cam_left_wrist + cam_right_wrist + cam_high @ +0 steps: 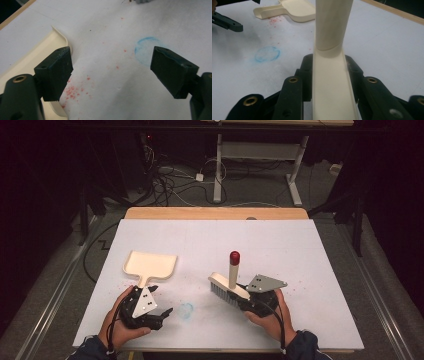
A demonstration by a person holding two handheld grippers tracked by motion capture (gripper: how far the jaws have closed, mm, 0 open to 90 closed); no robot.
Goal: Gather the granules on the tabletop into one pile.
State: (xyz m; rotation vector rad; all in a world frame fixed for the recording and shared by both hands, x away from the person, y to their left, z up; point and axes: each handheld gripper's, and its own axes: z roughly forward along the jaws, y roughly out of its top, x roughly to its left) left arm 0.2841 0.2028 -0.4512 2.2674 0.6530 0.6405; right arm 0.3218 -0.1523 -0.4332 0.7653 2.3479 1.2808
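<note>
Lying on the table [300, 245]: one dustpan [150, 264], left tongs [112, 72] agape; right tongs [329, 75] clamp one brush [229, 287].

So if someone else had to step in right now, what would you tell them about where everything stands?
Right gripper: shut on the brush, bristles down on the white table, red-tipped handle up.
Left gripper: open, holding nothing, beside the dustpan handle.
Red crumbs lie scattered next to the dustpan; a blue circle mark sits between the grippers.
Done: brush picked up.
Left, probably: grip the dustpan, sweep the crumbs in.
</note>
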